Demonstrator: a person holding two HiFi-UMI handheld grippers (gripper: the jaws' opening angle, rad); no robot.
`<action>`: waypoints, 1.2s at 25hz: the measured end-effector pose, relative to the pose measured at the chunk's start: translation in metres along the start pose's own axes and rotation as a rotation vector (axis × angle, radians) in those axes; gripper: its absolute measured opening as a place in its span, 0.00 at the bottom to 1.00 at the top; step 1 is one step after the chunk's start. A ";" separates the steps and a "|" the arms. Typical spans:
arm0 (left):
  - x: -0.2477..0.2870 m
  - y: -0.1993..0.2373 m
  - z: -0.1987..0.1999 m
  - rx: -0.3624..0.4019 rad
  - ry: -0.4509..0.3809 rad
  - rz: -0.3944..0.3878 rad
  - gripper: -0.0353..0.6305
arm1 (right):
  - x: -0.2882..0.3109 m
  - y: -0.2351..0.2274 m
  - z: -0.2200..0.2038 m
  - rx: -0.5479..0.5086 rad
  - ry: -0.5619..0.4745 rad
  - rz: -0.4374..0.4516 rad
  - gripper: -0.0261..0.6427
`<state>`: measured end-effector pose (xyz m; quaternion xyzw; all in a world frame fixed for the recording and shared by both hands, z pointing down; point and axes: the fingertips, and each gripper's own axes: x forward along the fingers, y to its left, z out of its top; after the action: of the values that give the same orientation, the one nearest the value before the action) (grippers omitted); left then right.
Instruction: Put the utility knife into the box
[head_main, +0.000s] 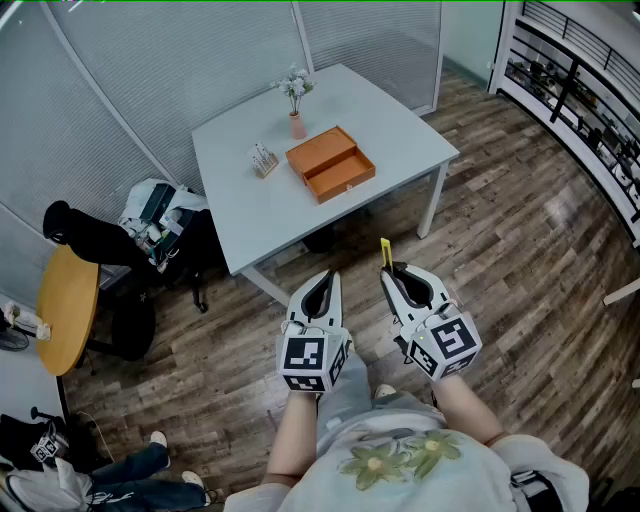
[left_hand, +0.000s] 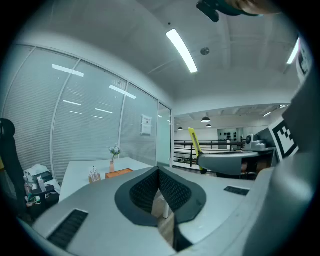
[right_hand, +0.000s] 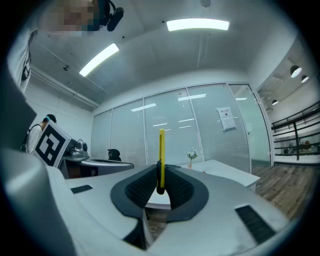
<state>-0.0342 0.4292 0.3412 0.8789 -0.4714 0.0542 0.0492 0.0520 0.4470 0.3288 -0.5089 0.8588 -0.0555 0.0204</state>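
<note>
The yellow utility knife (head_main: 385, 253) stands upright between the pads of my right gripper (head_main: 394, 272), which is shut on it. In the right gripper view the knife (right_hand: 161, 155) rises from the closed jaws. My left gripper (head_main: 328, 278) is beside it, shut and holding nothing; the left gripper view shows its pads (left_hand: 167, 187) meeting at the tip and the knife (left_hand: 194, 143) off to the right. The open orange box (head_main: 331, 163) lies on the white table (head_main: 400, 135) ahead of both grippers, which hang over the wooden floor short of the table's near edge.
On the table a small flower vase (head_main: 296, 103) and a pen holder (head_main: 263, 160) stand near the box. A black chair with bags (head_main: 150, 232) and a round wooden table (head_main: 66, 306) are at the left. Glass walls close the back; a railing (head_main: 580, 85) runs at the right.
</note>
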 end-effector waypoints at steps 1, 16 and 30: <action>0.007 0.008 0.001 -0.001 0.001 -0.001 0.05 | 0.009 -0.004 -0.001 0.005 0.001 -0.005 0.11; 0.135 0.120 0.013 0.008 0.025 -0.062 0.05 | 0.166 -0.067 -0.001 0.018 0.018 -0.070 0.12; 0.214 0.196 0.013 0.003 0.043 -0.156 0.05 | 0.260 -0.102 -0.007 0.001 0.048 -0.176 0.12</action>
<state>-0.0796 0.1435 0.3652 0.9117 -0.4001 0.0698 0.0622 0.0154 0.1710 0.3533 -0.5809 0.8109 -0.0696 -0.0050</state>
